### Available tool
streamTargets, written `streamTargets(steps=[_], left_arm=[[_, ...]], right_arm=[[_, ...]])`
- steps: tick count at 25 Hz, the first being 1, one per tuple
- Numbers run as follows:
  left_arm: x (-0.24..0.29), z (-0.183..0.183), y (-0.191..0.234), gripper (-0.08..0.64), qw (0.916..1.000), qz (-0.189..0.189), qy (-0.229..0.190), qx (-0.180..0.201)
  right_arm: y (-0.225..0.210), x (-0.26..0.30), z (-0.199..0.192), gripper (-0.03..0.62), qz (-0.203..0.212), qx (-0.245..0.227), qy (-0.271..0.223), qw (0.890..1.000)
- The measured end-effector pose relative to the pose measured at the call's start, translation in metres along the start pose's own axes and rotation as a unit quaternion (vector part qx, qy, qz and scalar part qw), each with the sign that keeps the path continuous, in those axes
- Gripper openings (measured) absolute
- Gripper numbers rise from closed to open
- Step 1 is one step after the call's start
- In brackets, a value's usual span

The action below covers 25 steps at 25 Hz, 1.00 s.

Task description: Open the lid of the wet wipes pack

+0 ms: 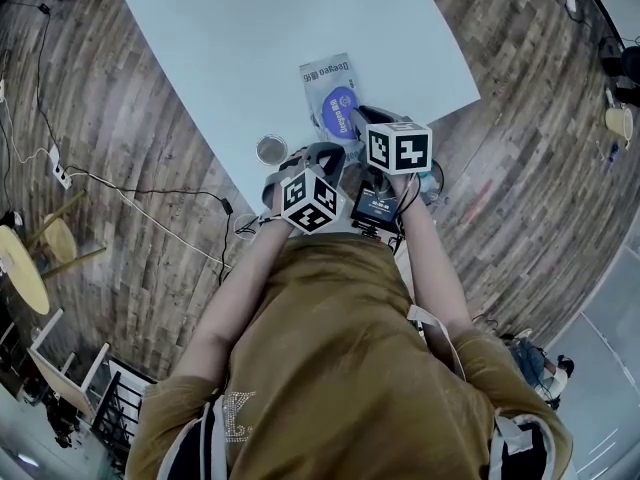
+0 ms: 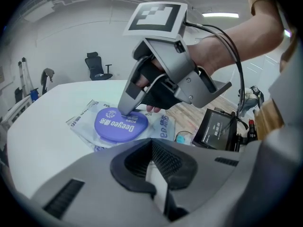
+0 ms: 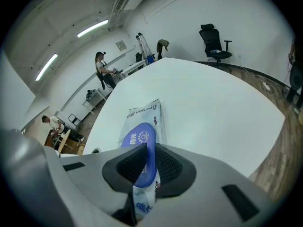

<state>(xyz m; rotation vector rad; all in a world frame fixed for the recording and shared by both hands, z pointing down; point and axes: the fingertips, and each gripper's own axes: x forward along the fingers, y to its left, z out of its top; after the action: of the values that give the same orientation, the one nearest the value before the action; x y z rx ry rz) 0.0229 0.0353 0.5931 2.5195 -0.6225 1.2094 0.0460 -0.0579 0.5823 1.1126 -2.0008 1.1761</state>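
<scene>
The wet wipes pack [image 1: 325, 76] lies flat on the white table [image 1: 250, 28] near its front edge, with a round blue lid [image 1: 340, 106] on top. My right gripper [image 1: 352, 124] reaches down onto the lid's near rim. In the right gripper view the blue lid [image 3: 142, 141] runs between the pads, and the right gripper [image 3: 147, 159] is shut on it. In the left gripper view the right gripper [image 2: 127, 109] meets the lid [image 2: 120, 124], which lies low on the pack [image 2: 163, 129]. My left gripper [image 2: 154, 163] sits at the pack's near end with a pale strip pinched between its pads.
A small round tin [image 1: 271, 150] stands at the table's edge beside the left gripper [image 1: 318, 158]. A dark screen device [image 2: 215, 129] hangs below the table on cables. An office chair [image 3: 214, 40] and people [image 3: 102, 70] are beyond the table. Wooden floor surrounds it.
</scene>
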Motion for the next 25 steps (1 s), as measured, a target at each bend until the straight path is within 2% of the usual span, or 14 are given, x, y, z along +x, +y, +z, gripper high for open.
streamTargets(steps=[15,25], left_arm=[[-0.001,-0.001,-0.001,0.005,1.0,0.0,0.006,-0.004],[-0.001,-0.003,-0.003,0.005,0.9998,-0.005,0.011,-0.017]], right_arm=[[0.003,-0.011,0.004,0.018,0.007,0.012,-0.007,1.0],[0.027,-0.026,0.006,0.008,0.018,-0.031,-0.009,0.999]])
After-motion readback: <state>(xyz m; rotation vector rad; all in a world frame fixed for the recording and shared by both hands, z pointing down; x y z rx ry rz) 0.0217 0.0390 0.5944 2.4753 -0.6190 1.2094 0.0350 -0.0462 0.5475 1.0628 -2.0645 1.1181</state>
